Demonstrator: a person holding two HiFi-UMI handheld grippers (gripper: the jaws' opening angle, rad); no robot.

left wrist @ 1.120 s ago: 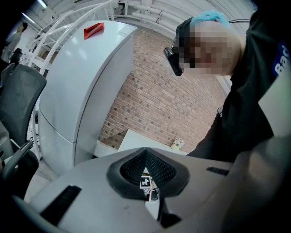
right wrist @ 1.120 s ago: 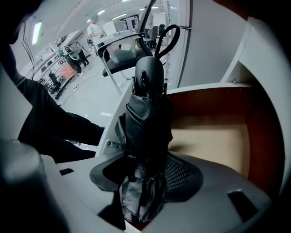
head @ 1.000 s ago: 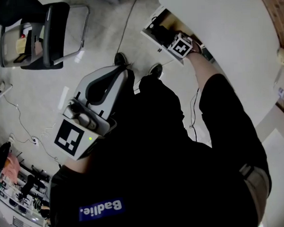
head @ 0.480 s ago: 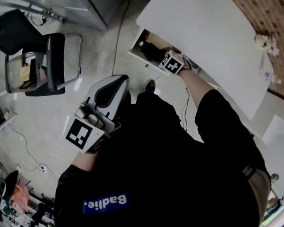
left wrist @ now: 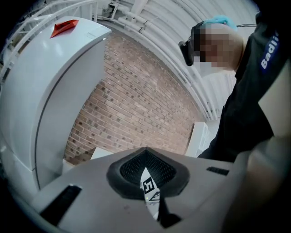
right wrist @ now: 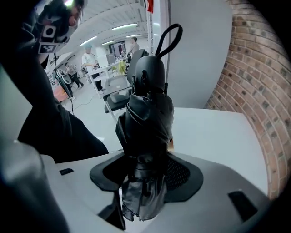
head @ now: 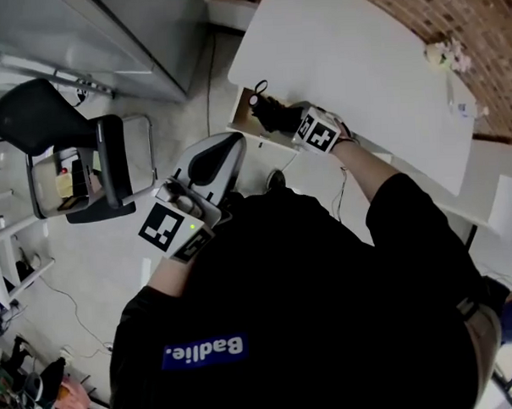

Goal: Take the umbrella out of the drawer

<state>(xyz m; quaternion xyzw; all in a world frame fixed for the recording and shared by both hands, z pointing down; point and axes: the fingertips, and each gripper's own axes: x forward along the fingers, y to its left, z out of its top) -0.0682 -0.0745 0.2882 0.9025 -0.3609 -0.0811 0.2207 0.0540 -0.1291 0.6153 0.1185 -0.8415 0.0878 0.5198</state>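
The black folded umbrella (head: 271, 114) (right wrist: 148, 113) stands up between the jaws of my right gripper (head: 291, 122) (right wrist: 144, 175), which is shut on its lower end. Its loop strap (right wrist: 168, 38) points up. In the head view the umbrella hangs over the open drawer (head: 240, 114) at the near edge of the white table (head: 360, 59). My left gripper (head: 210, 157) (left wrist: 148, 179) is held off to the left over the floor, shut with nothing in it.
A black chair (head: 98, 168) stands on the floor at the left. A grey cabinet (head: 130, 35) is at the top left, and a brick wall (head: 451, 17) lies behind the table. Cables run across the floor. People (right wrist: 88, 59) stand far off.
My right gripper has lifted the umbrella up from inside the drawer to table-edge height. The left gripper has risen too, still shut.
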